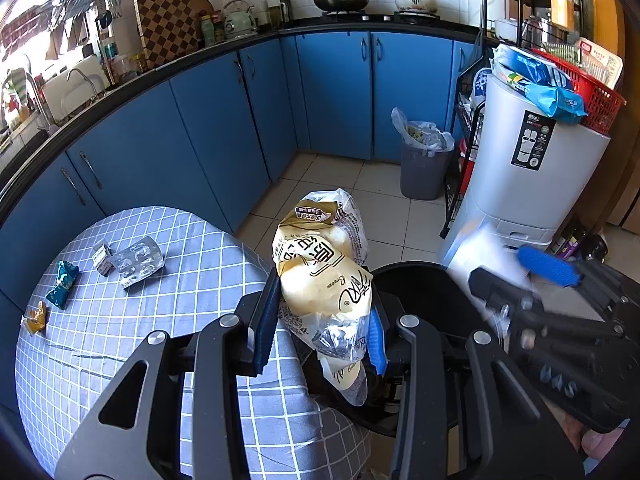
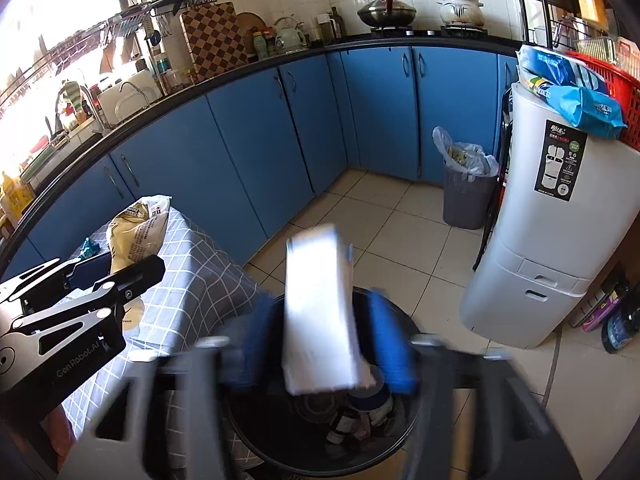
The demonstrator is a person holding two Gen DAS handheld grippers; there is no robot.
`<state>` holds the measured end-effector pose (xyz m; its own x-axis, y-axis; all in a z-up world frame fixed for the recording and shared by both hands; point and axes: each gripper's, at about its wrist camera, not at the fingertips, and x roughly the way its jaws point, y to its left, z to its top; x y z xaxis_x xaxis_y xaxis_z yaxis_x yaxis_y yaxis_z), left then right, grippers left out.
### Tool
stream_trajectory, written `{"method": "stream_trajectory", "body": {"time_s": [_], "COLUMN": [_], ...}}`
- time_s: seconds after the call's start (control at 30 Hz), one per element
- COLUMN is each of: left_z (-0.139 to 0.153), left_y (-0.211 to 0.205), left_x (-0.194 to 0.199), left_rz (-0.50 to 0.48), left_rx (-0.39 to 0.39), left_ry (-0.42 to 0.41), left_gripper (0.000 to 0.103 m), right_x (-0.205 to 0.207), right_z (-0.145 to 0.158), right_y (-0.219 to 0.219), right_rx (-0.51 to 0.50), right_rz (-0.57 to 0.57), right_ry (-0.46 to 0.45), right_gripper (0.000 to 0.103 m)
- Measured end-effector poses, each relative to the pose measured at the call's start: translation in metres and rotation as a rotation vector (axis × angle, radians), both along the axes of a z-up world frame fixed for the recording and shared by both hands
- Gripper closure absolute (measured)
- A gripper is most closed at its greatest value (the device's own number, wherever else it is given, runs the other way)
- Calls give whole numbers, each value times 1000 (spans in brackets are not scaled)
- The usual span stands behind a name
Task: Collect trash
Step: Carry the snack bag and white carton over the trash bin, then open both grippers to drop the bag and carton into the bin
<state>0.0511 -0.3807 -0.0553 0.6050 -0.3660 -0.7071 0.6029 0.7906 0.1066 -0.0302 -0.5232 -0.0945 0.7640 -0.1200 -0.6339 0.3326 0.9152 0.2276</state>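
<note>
Mid-drop over the round black trash bin [image 2: 256, 432] at the bottom centre of the right wrist view. Right gripper [image 2: 320, 344] spread wide, blue pads clear on both sides of the flat white carton [image 2: 320, 312], which reads blurred and loose between them — released, judging by the gaps, and falling toward the bottles and tins already in the bin. Carton's long axis near upright, top edge tipped slightly toward the left of the frame, lower end pointing down into the bin's mouth.

Left gripper [image 1: 320, 332] at a narrow setting, clamped on the crumpled yellow-and-white plastic snack bag [image 1: 320, 276] in the lower centre of the left wrist view. Bag's long axis running up the frame, away from the camera, printed top end pointing toward the tiled floor and blue cabinets beyond, clear tail hanging below the pads. Bag held over the edge of the grey checked tablecloth [image 1: 120, 340], just beside the bin's rim.

Next, probably: swinging the bag to the right over the bin, then opening the left pads — needing the right gripper out of the way first. Still lying at the left of the cloth: a silver blister pack [image 1: 138, 262], a teal wrapper [image 1: 62, 284], a small orange wrapper [image 1: 35, 317].
</note>
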Motion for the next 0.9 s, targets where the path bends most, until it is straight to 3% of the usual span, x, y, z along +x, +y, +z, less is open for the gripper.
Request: {"method": "stream_trajectory", "body": {"time_s": [0.43,0.9], "left_z": [0,3], "left_y": [-5,-8], "left_x": [-8,-13], "left_rz": [-13,-28], "left_rx": [0,-1], "left_ry": [2,-8], "left_gripper": [64,64], "right_x": [-14,-22], "right_z": [0,-3], "right_y": [-13,-19], "right_rx": [-34,-12], "right_rz": [-99,-125], "right_ry": [18,23], "right_gripper": [32,32]}}
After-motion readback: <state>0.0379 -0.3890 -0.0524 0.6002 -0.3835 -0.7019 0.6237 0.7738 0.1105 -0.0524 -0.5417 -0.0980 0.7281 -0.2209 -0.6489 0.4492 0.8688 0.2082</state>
